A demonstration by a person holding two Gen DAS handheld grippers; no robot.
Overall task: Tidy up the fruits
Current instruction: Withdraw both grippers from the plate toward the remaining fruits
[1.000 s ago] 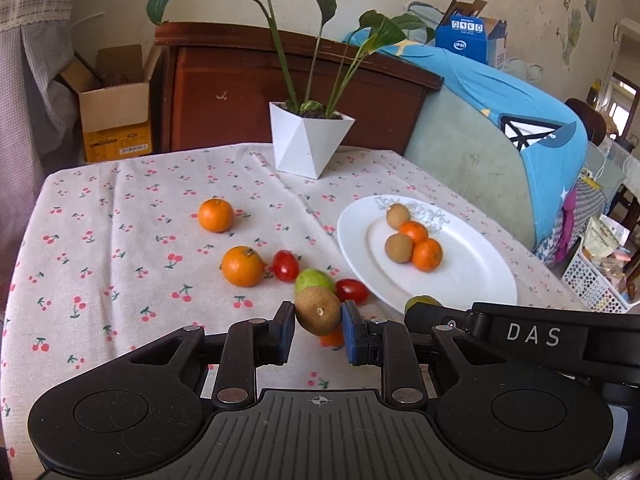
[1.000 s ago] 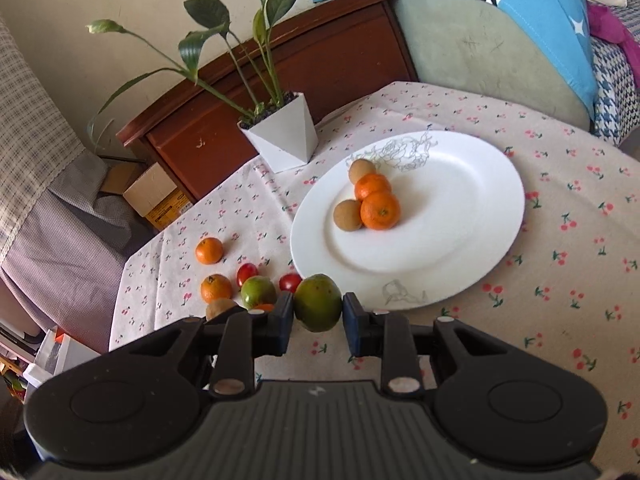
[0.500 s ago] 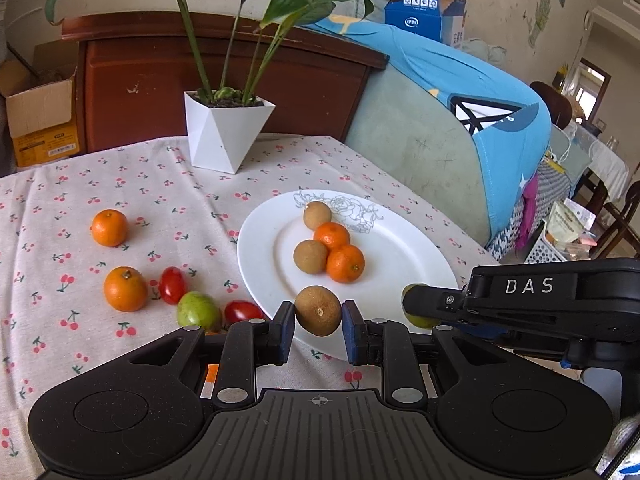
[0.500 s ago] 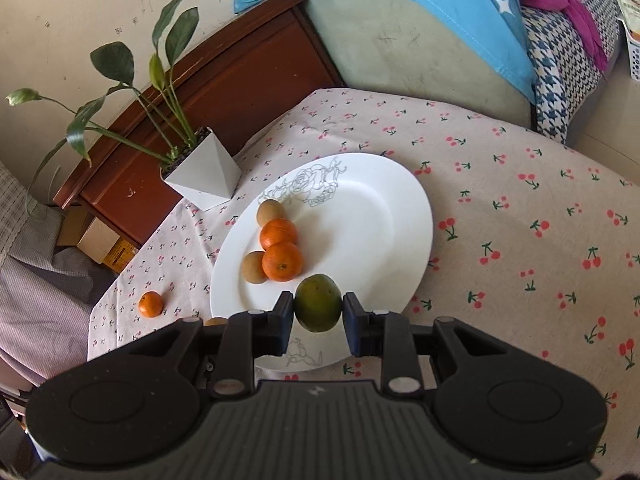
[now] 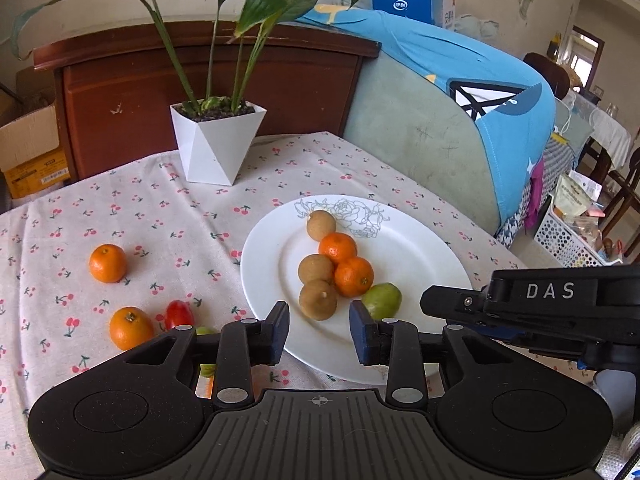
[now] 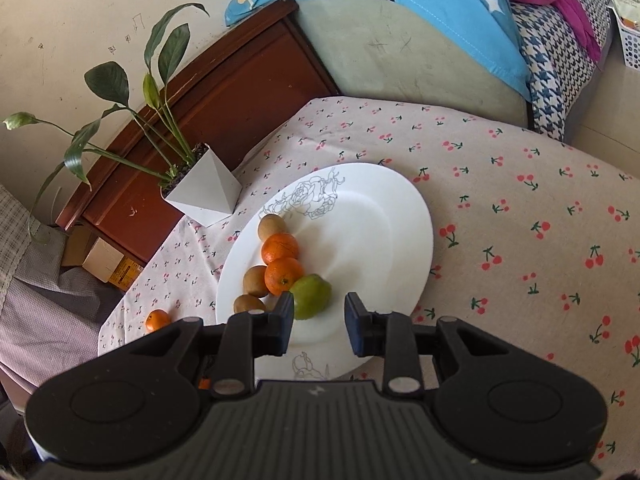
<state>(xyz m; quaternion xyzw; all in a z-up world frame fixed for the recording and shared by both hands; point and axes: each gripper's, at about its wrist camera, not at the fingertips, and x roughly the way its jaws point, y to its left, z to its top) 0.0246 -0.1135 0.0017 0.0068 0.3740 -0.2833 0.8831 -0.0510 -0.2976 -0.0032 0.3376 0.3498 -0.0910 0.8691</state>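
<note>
Now left gripper (image 5: pixel 319 330) parted, brown fruit (image 5: pixel 318 299) plated

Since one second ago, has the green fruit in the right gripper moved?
Yes. The green fruit left the right gripper, now open, and lies on the white plate touching an orange; earlier it was held before the plate's near rim.

White plate (image 5: pixel 420 248) with grey rose outline, orange tangerines (image 5: pixel 354 276), green fruit (image 5: pixel 382 301), cherry-print tablecloth (image 5: pixel 160 216)
</note>
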